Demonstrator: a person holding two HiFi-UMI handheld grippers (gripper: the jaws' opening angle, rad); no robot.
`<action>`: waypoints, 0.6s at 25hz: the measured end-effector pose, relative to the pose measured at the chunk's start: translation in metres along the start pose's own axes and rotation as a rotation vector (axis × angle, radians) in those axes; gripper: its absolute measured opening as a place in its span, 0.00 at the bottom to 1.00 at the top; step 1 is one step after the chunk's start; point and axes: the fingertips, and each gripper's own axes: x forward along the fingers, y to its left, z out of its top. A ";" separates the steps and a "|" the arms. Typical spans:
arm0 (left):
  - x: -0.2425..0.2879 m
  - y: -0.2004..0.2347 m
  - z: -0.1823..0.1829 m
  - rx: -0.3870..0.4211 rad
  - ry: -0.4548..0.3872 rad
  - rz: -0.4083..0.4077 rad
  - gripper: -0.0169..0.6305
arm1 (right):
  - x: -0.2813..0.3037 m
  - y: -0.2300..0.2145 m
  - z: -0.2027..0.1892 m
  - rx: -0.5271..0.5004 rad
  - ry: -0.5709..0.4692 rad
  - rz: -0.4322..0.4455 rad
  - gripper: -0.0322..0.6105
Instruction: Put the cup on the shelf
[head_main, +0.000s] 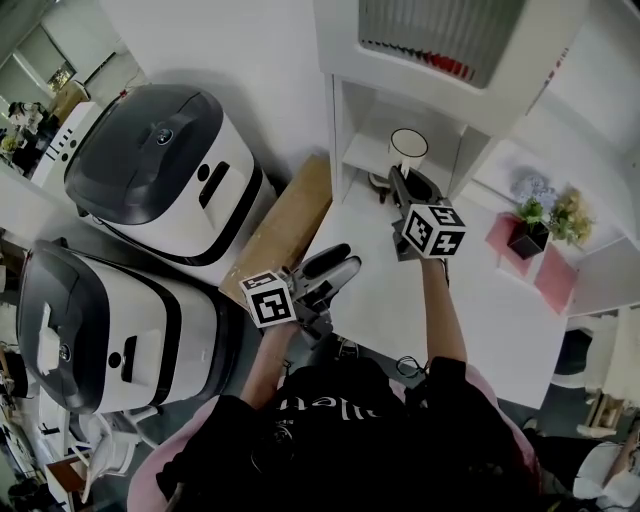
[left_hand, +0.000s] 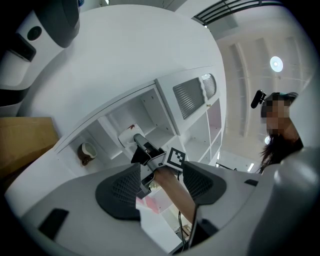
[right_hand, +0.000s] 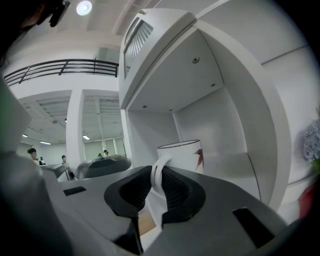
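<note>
White shelf already has the cup inside its opening, handle pinched by the right gripper; setting down and letting go likely remain, while the left gripper hangs wide open, empty.

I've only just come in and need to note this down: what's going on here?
A person is putting a white cup on the shelf. The right tool is clamped on the cup's handle and holds the cup upright inside the open compartment. Whether it already rests on the board is unclear. The left tool is open and empty, over the table.
</note>
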 end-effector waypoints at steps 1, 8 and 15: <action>-0.001 0.000 0.001 0.002 -0.005 0.000 0.43 | 0.005 -0.001 -0.003 -0.017 0.025 -0.005 0.18; -0.014 -0.004 0.008 0.018 -0.029 0.010 0.43 | 0.031 -0.018 -0.001 -0.046 0.099 -0.050 0.18; -0.020 -0.008 0.006 0.021 -0.037 0.011 0.43 | 0.038 -0.030 0.005 -0.023 0.134 -0.054 0.18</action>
